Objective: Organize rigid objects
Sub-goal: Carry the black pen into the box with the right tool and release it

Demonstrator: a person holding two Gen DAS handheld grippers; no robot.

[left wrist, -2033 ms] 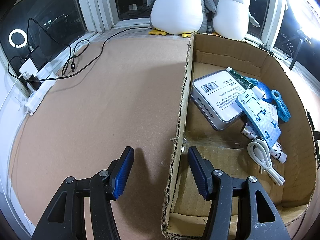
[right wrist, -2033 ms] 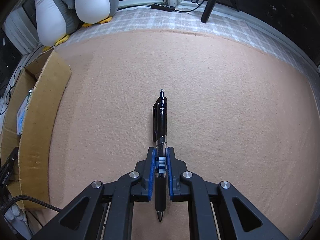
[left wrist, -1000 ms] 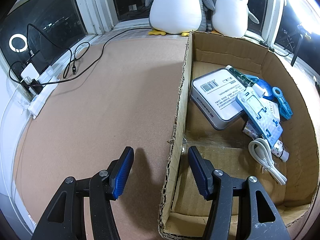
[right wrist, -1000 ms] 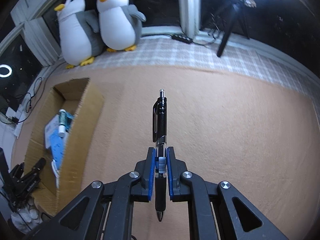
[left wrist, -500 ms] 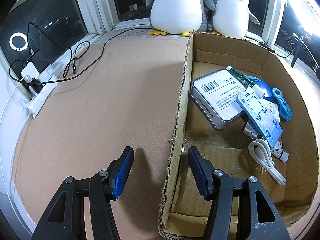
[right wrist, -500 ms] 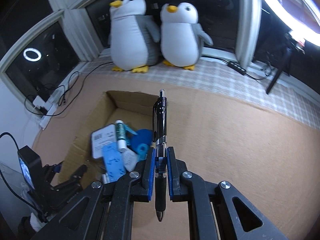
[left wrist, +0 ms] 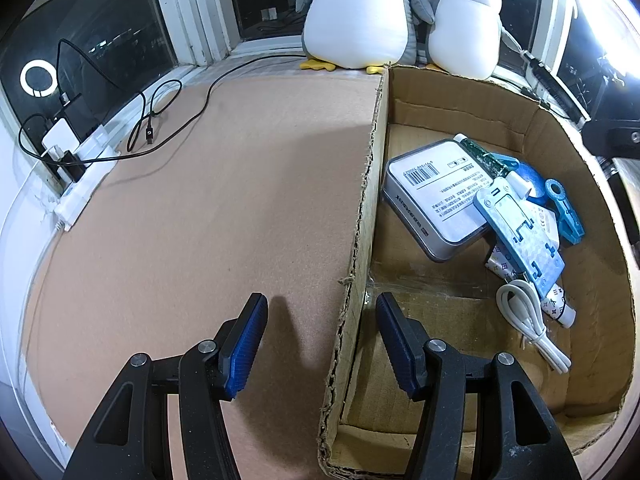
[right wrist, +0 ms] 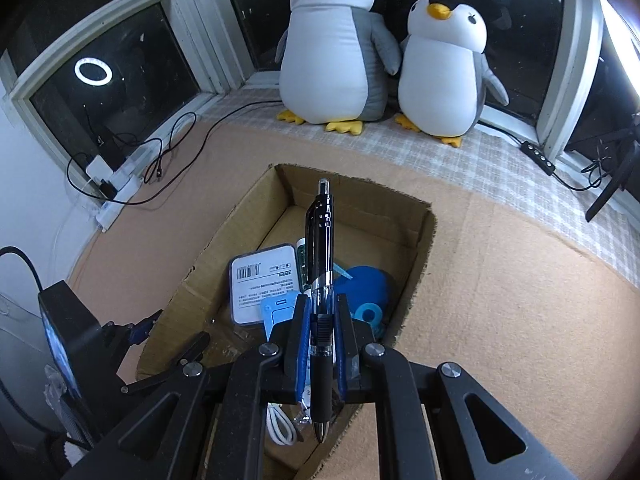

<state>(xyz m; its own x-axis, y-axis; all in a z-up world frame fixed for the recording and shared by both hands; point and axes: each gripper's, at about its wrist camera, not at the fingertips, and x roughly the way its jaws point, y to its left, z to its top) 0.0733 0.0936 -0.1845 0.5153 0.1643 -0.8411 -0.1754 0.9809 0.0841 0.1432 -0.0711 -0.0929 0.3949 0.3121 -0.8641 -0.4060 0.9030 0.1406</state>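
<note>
Fingers of the right gripper (right wrist: 320, 328) pinch a black pen (right wrist: 322, 280) at its clear lower barrel, clip end pointing forward over the open cardboard box (right wrist: 424, 248), apparently ready to drop it among what is already inside: a grey tin (left wrist: 430, 192), a light-blue stand (left wrist: 520, 240) and a white cable (left wrist: 528, 328). Fingers of the left gripper (left wrist: 318, 344) stand part-open astride the box's near wall, clamping nothing, seemingly placed to steady the box.
</note>
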